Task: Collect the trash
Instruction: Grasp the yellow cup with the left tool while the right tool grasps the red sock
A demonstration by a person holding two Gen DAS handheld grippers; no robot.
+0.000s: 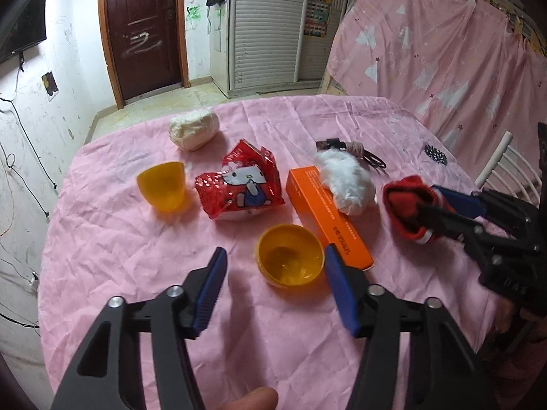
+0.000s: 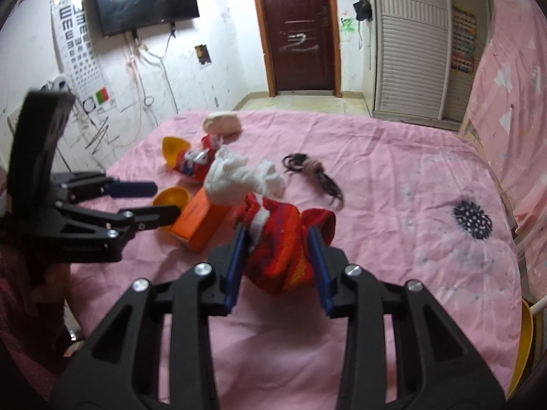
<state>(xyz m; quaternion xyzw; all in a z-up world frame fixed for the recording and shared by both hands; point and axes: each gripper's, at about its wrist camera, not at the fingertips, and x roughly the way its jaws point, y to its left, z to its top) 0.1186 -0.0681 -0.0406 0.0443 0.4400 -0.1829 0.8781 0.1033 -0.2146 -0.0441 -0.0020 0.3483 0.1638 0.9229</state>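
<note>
While your right hand-held gripper (image 2: 278,253) clamped the red sock (image 2: 290,239) to lift it, your left hand-held gripper (image 1: 275,280) stood apart around the yellow cup (image 1: 290,259), ready to grip

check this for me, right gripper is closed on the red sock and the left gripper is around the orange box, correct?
Not quite. The left gripper is around the near yellow bowl, not the orange box, which lies just past its right finger; the left wrist view shows this. The rest holds: the right gripper is closed on the red sock.
</note>
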